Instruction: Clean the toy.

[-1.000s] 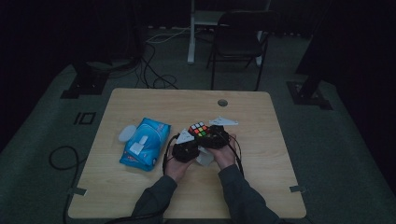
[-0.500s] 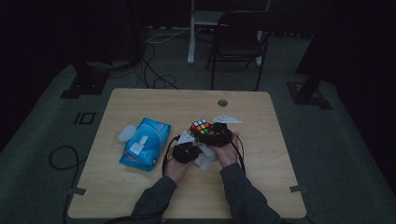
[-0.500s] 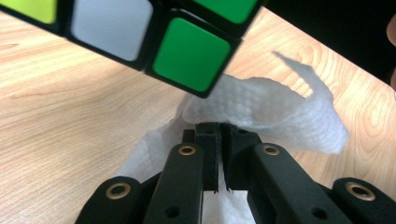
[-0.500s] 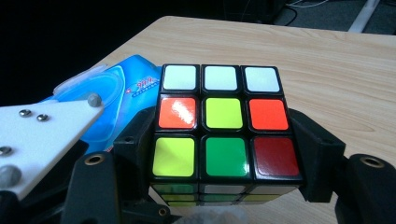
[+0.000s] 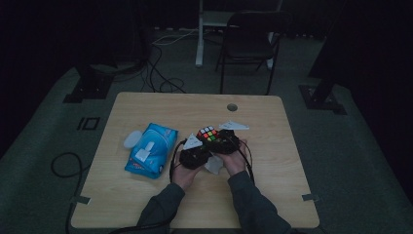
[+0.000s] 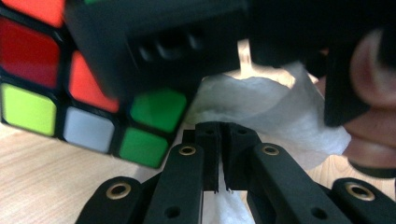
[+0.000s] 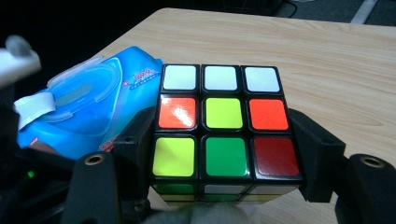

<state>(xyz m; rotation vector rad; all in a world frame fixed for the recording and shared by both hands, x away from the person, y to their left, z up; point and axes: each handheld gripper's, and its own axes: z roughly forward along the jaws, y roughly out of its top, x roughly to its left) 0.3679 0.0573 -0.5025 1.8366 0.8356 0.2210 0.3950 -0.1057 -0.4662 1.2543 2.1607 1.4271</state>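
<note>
Mid-frame on the wooden tabletop (image 5: 272, 170), the right gripper (image 7: 224, 186) clamps a puzzle cube (image 7: 224, 130); the left gripper (image 6: 219, 158), fingers together, seemingly pinches a white tissue (image 6: 280, 112).

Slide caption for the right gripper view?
Right gripper clamps a scrambled multicoloured puzzle cube beside a blue wet-wipes pack.

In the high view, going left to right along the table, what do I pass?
White lid → blue wet-wipes pack → left gripper, shut on a white wipe → right gripper shut on the Rubik's cube.
</note>
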